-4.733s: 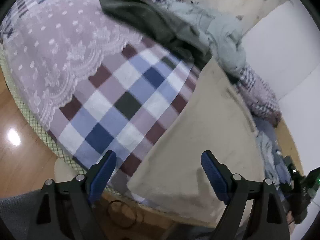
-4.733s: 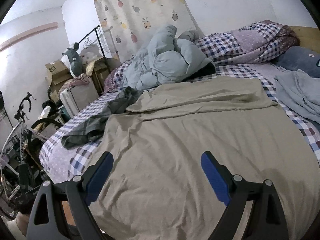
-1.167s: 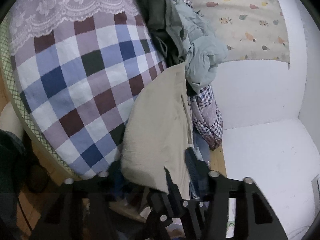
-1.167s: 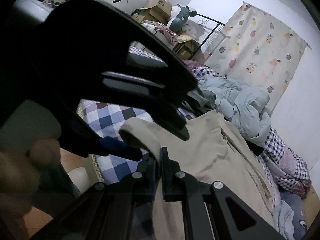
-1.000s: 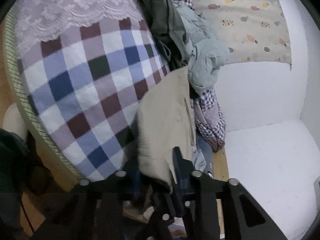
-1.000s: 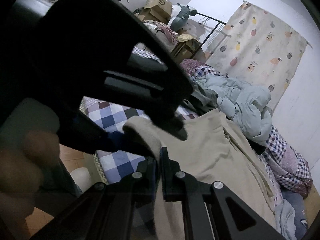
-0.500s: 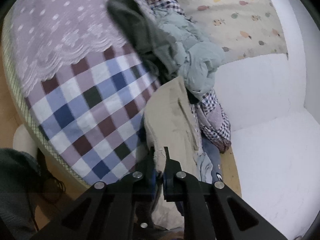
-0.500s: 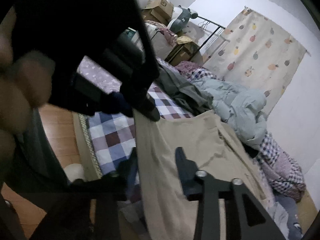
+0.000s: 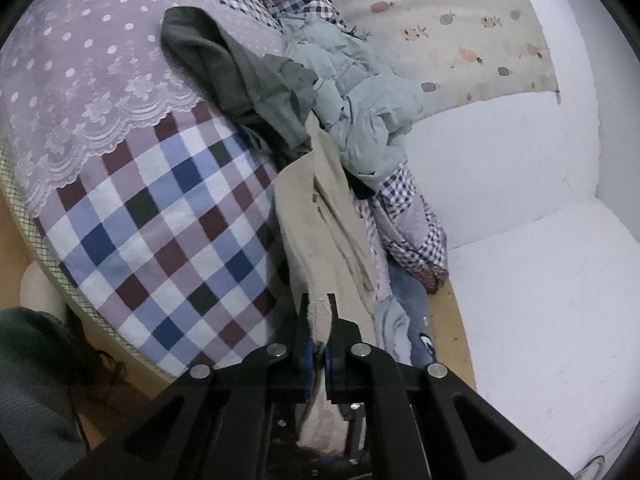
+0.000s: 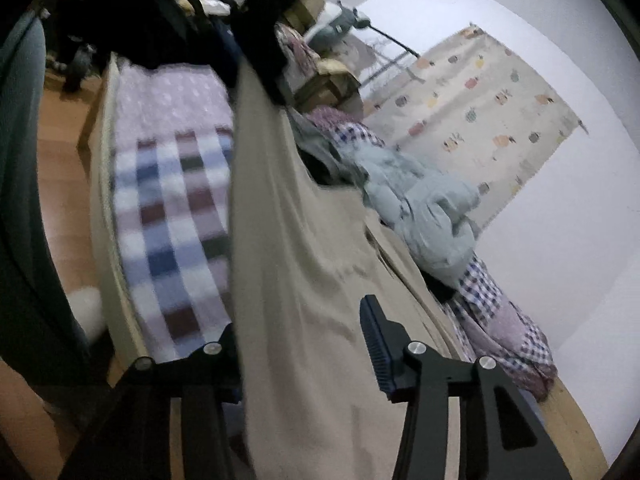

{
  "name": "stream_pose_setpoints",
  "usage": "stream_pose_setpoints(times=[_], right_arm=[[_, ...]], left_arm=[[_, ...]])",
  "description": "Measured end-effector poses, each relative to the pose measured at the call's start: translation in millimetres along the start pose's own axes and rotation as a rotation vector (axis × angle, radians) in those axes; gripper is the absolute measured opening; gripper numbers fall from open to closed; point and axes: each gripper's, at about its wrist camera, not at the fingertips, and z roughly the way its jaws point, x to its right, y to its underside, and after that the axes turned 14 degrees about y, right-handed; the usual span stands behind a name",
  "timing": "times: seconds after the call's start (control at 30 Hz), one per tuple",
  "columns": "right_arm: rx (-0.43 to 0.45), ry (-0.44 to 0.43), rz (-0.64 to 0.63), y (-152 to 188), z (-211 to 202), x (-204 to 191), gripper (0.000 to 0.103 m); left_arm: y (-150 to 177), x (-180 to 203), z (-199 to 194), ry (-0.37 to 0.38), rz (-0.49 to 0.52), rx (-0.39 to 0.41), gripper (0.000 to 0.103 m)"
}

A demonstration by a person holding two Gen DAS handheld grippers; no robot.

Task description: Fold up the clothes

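Left wrist view: left gripper [image 9: 318, 320], jaws together, clamped on a bunched edge of the beige garment [image 9: 320, 216]. From the jaws the cloth runs up toward 12 o'clock as a narrow, taut band, across the checked bedsheet [image 9: 160, 220]. At 11 o'clock, a dark green garment [image 9: 240, 84] heaped on the bed; at 12 to 1 o'clock, a pale blue-grey jacket [image 9: 360, 112] in a crumpled mound, touching the far end of the beige cloth. Lilac lace-edged cover [image 9: 80, 80] at 10 o'clock. Pineapple-print curtain [image 9: 460, 28] on the wall at 1 o'clock. Checked quilt [image 9: 408, 228] bunched at 3 o'clock of the beige band.

Right wrist view: frame blurred. Right gripper [image 10: 304, 332], jaws apart; beige garment [image 10: 304, 260] hangs in the gap between the fingers and covers the left finger's pad. Whether it touches the right one, cannot tell. The cloth rises to 11 o'clock, where the left gripper [image 10: 264, 76], a dark shape, holds its top edge. Checked bedsheet [image 10: 172, 216] at 9 o'clock, pale jacket [image 10: 424, 208] at 2 o'clock, curtain [image 10: 480, 116] behind it.
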Motion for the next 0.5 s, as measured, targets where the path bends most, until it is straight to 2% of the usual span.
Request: stream_pose_setpoints(times=[0.27, 0.5], right_arm=[[-0.071, 0.081, -0.058, 42.6, 7.3, 24.4, 0.05], [-0.19, 0.14, -0.093, 93.1, 15.7, 50.0, 0.05]], left_arm=[[-7.9, 32.8, 9.5, 0.013, 0.051, -0.01, 0.002], [-10.7, 46.9, 15.0, 0.02, 0.057, -0.001, 0.002]])
